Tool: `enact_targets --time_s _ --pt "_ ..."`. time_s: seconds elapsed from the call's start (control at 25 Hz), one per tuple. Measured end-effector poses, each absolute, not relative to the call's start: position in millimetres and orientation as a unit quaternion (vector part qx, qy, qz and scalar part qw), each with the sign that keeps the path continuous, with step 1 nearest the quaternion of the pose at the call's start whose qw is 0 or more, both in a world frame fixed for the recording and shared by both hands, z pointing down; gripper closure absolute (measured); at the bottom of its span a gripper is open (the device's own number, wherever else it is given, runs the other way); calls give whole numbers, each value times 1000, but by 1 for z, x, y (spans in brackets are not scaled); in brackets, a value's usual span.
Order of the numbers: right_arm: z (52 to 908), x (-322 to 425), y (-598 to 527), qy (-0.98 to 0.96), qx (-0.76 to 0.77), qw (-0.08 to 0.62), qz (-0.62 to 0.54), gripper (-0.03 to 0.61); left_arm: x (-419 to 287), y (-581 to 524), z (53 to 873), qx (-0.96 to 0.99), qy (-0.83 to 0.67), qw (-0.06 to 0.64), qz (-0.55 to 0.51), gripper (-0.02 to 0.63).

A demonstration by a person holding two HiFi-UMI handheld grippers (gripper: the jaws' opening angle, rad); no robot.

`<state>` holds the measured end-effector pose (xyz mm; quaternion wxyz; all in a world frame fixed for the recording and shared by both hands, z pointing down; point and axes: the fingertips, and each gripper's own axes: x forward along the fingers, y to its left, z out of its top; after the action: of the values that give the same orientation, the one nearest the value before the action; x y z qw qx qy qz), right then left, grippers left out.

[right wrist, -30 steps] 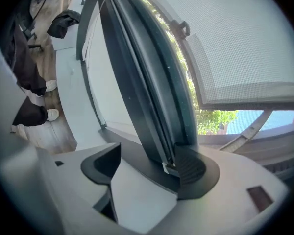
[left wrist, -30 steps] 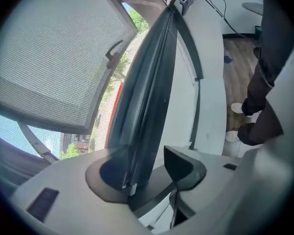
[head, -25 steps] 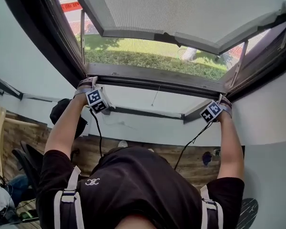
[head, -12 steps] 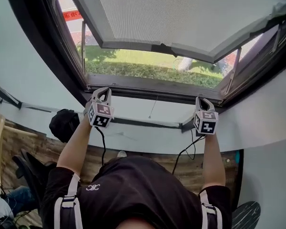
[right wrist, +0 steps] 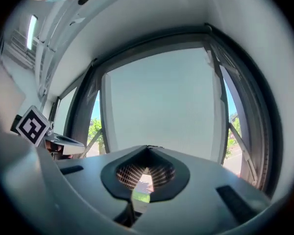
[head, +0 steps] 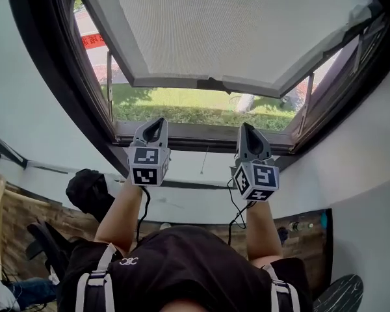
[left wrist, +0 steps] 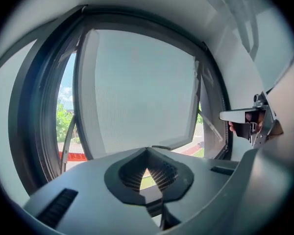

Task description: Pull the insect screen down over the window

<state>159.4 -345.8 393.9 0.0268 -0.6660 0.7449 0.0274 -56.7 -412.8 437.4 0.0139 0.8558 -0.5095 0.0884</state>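
Head view: left gripper [head: 157, 122] and right gripper [head: 247, 129], both closed and empty, sit below the half-lowered insect screen [head: 247, 31]; ahead of them the window [head: 201, 132] has its bottom strip uncovered.

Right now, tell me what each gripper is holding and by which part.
Nothing is held. The left gripper and the right gripper are both shut with nothing between their jaws, raised in front of the window, neither touching the insect screen.
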Motion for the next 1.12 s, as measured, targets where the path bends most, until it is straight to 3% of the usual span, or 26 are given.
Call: enact_targets --time_s 1.12 --pt "410 142 -356 736 -676 9 22 575 -18 -394 437 880 -469 3 80 600"
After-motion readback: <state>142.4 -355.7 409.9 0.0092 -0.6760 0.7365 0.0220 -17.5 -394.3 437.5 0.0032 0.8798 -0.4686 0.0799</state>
